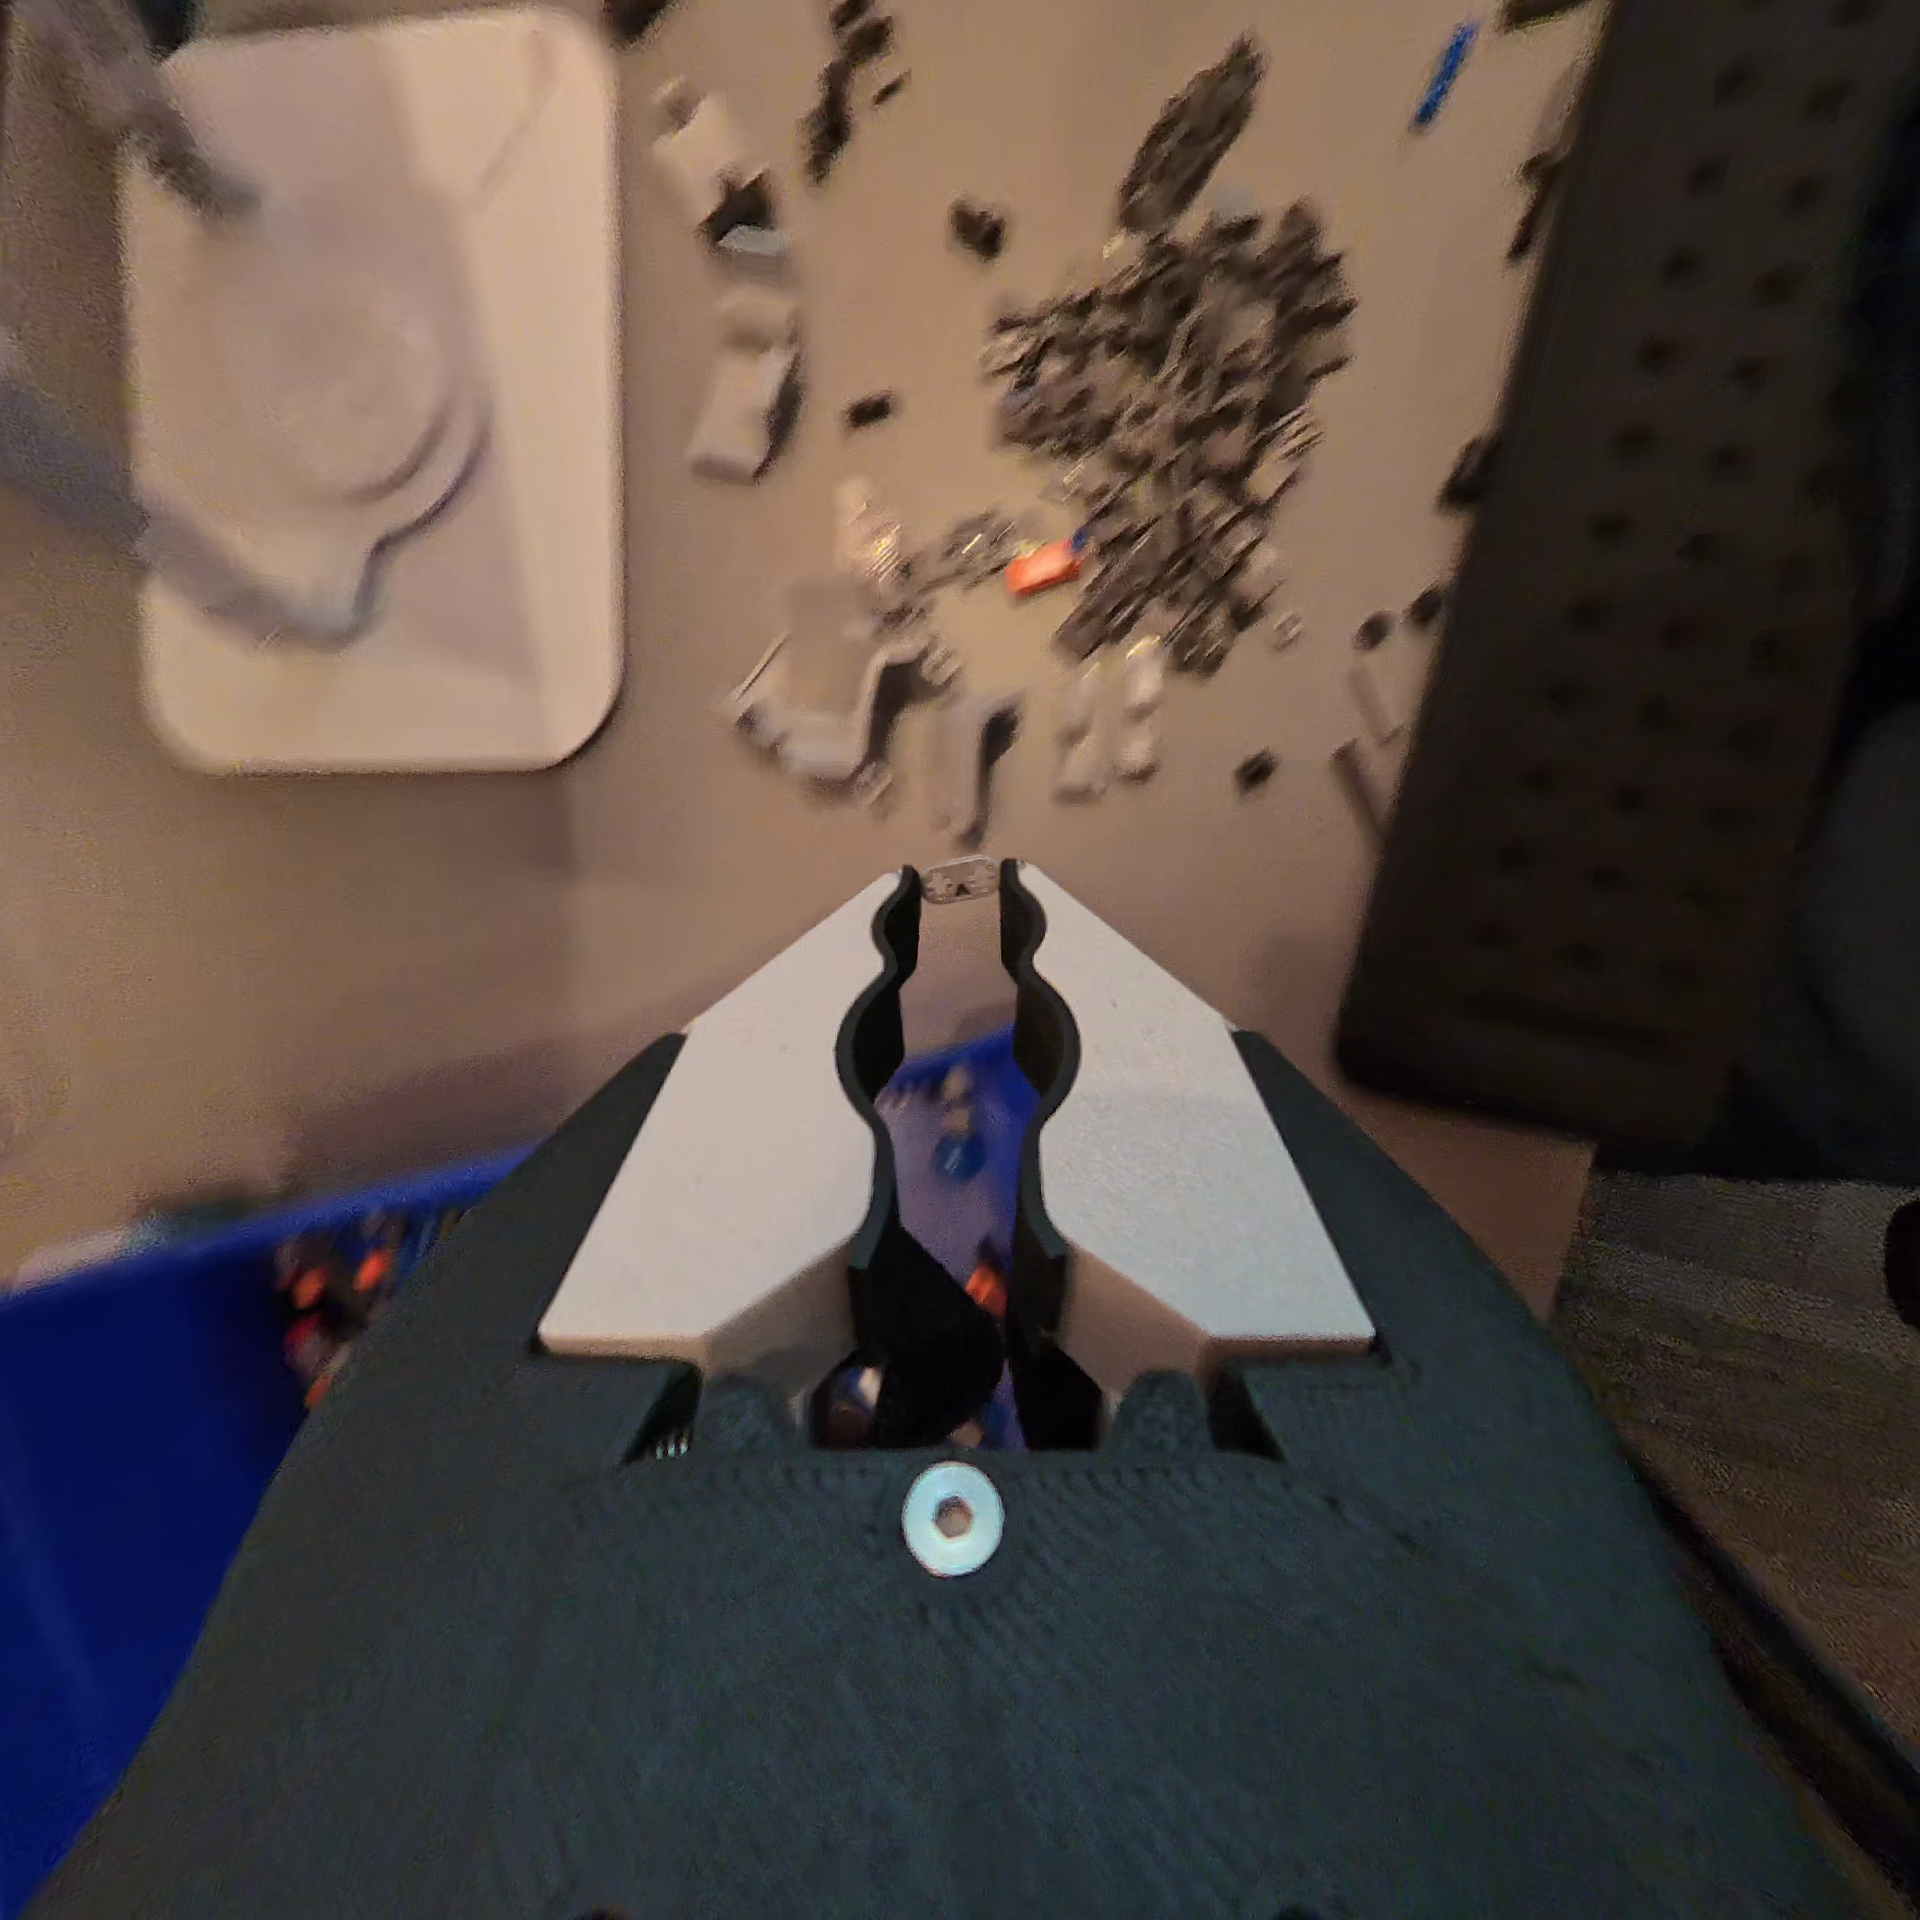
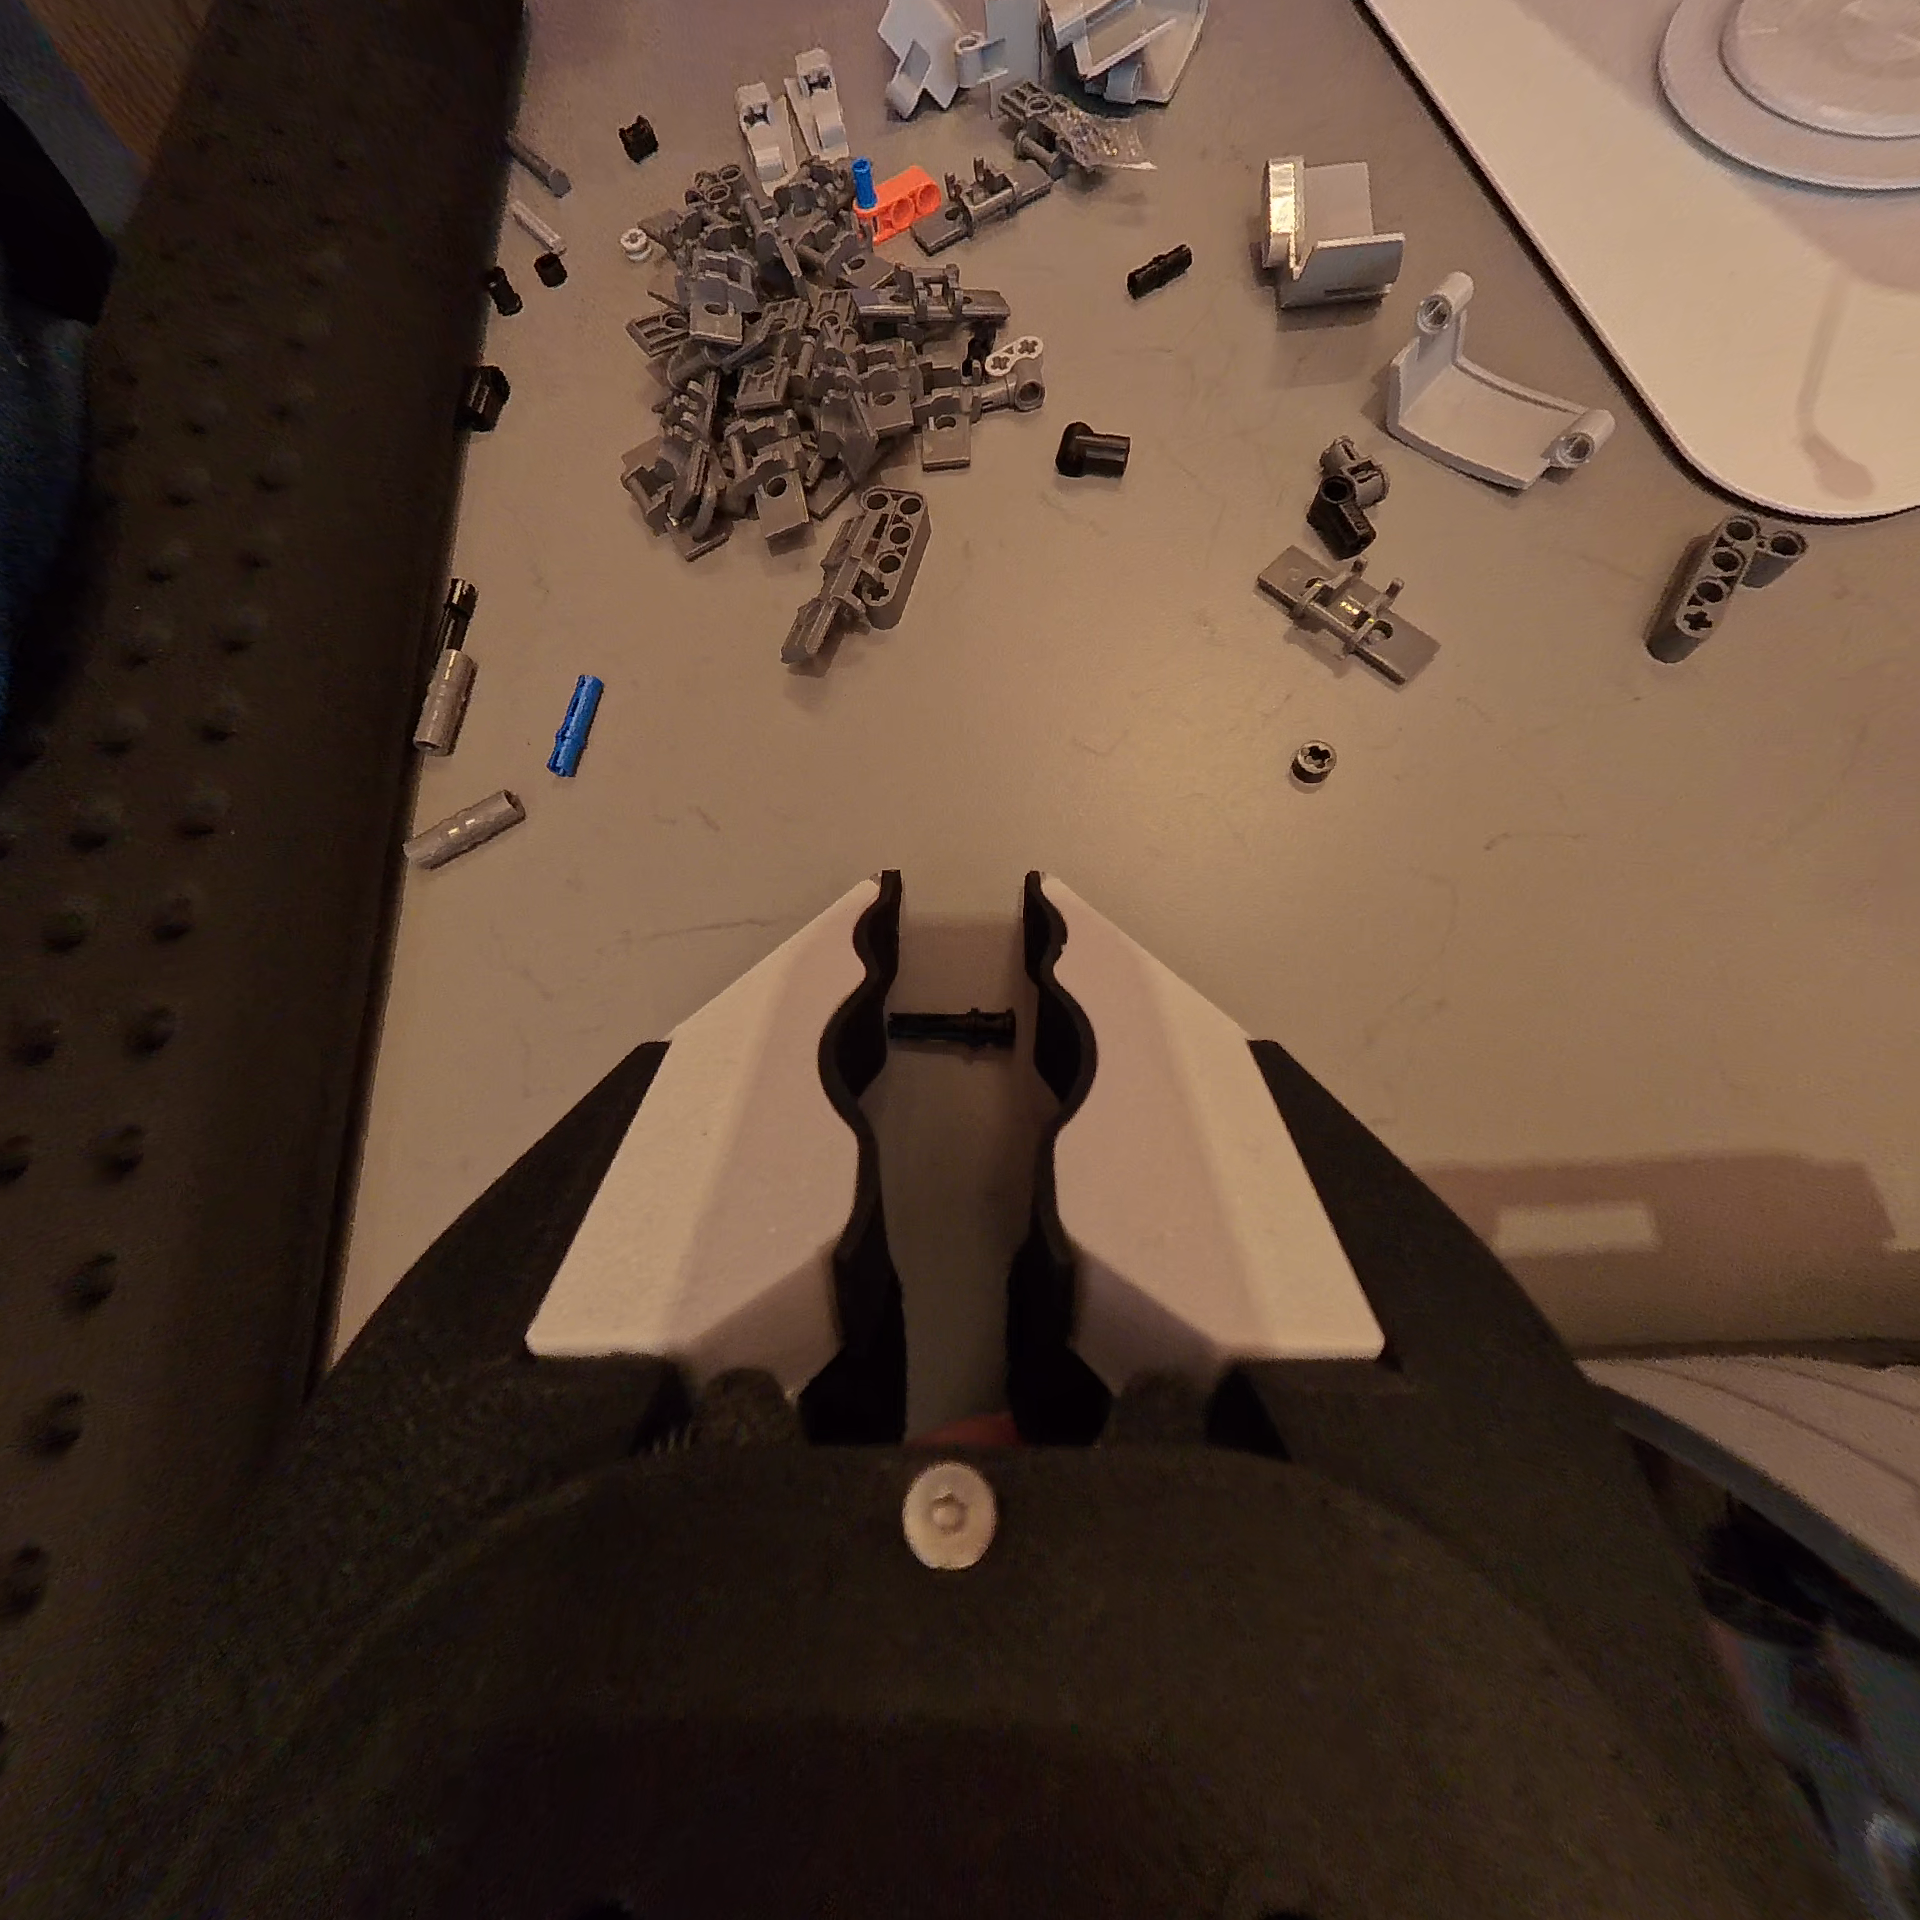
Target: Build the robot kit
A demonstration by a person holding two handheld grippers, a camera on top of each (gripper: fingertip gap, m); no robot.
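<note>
Between the tips of the left tongs [image 1: 962, 883] sits a small pale grey connector piece [image 1: 961, 882], pinched at its two ends (the view is blurred beyond it). It looks light, stiff, smooth plastic, best held across its flat faces. Below lies a blue bin [image 1: 156, 1403]; farther off, a heap of dark grey parts [image 1: 1164, 416] and a white tray [image 1: 384, 416] on the desk [image 1: 312, 935]. The right tongs [image 2: 962, 894] stand open, holding nothing, over a thin black pin [image 2: 954, 1023] lying crosswise on the desk, near a blue pin [image 2: 574, 724].
</note>
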